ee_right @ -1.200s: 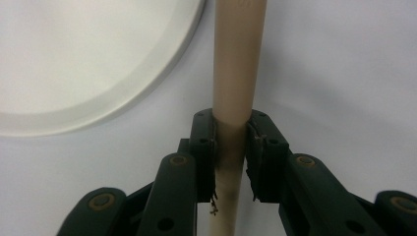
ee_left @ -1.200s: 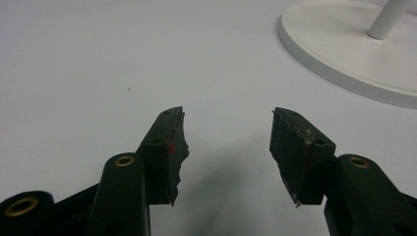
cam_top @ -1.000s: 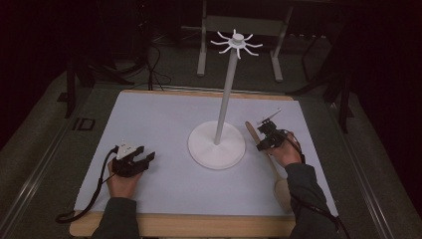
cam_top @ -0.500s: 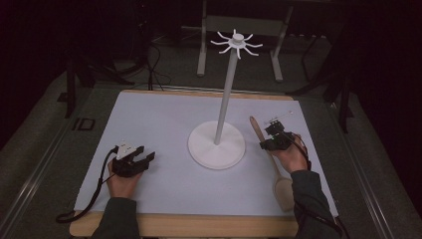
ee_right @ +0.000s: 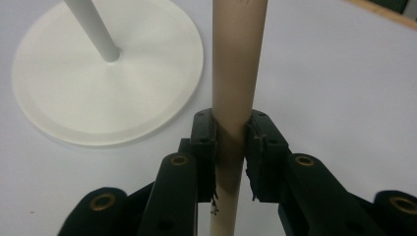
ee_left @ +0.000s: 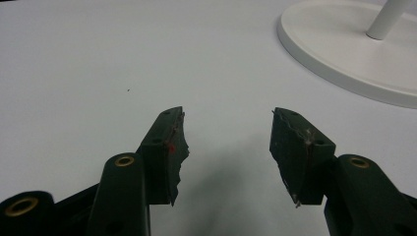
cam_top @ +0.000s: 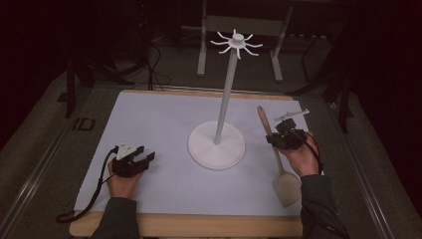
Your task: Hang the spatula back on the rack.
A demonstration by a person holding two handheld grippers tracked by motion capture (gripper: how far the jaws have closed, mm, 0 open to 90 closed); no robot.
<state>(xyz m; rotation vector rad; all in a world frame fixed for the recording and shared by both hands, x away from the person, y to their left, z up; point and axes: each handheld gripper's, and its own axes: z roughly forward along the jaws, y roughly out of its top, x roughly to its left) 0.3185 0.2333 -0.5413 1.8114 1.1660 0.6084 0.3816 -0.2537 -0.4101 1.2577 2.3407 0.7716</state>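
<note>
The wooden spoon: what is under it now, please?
Under the wooden spoon lies the white sheet; whether its bowl touches the sheet is unclear. The right gripper clamps its handle. The person's hand covers part of the handle.

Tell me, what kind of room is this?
Probably a workshop or lab set up for recording, not a kitchen. A white mat covers the table, a person holds a cabled claw in each hand, and metal stand legs and cables crowd the dark floor behind.
</note>
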